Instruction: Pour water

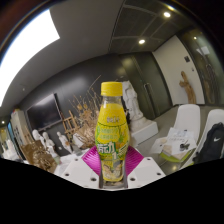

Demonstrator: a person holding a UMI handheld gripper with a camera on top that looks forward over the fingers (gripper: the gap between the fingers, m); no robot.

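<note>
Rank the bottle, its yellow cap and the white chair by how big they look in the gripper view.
1. Bottle, largest, held in the hand-held gripper close to the camera, so nearness inflates it.
2. White chair, farther back.
3. Yellow cap, smallest.

Bottle [112, 132]: a yellow-capped drink bottle, held upright at 6 o'clock, close to the camera.
Label [112, 135]: a yellow and green wrapper around the bottle's middle.
Large print: white characters at the label's centre; they look like non-Latin script, but they cannot be made out.
Small print: finer marks above and below the characters, too small to read.
Brand: cannot be told.
Other text: none readable on the wall at 9 o'clock.
</note>
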